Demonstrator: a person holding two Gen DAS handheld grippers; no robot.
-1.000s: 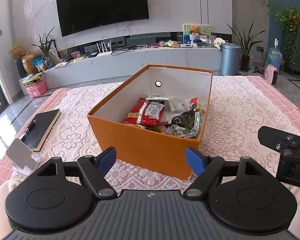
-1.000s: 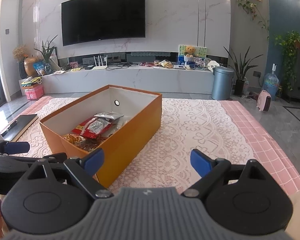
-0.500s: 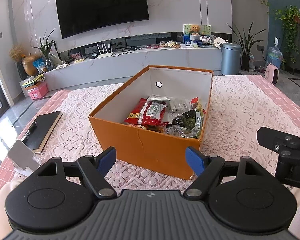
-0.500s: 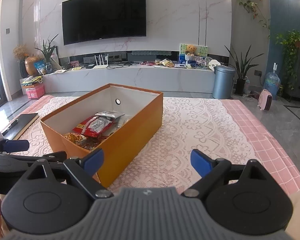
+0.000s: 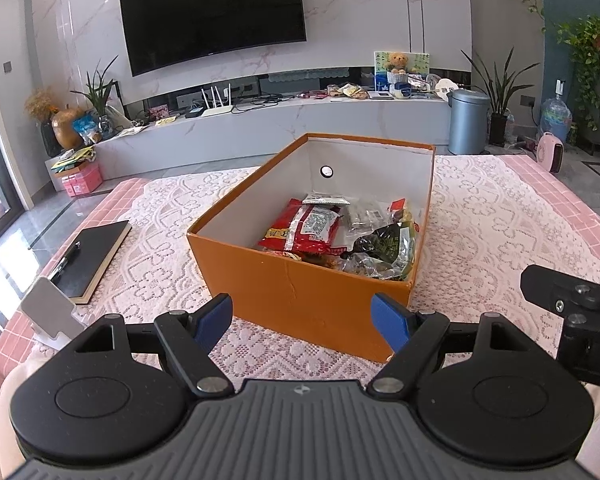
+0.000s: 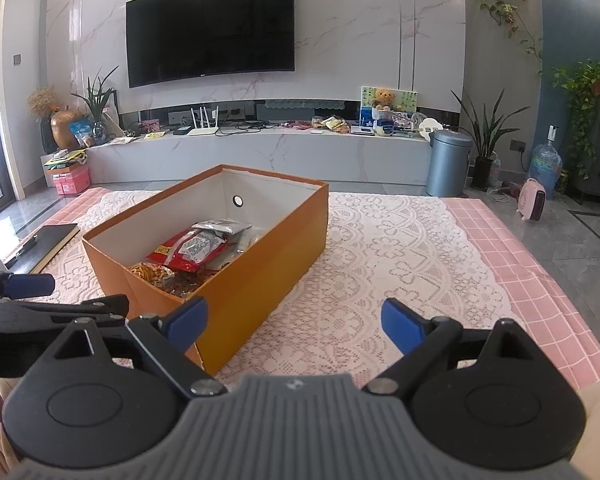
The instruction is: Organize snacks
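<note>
Left gripper (image 5: 302, 318) jaws spread empty, right gripper (image 6: 296, 320) likewise

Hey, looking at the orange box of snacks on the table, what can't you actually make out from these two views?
- Snacks at the near end of the orange box: left wrist view, hidden behind its near wall.
- Print on the red snack packet: both views, too small to read.
- Snacks along the box's right side: right wrist view, hidden by its right wall.
- Right gripper: left wrist view, cut off by the right edge.
</note>
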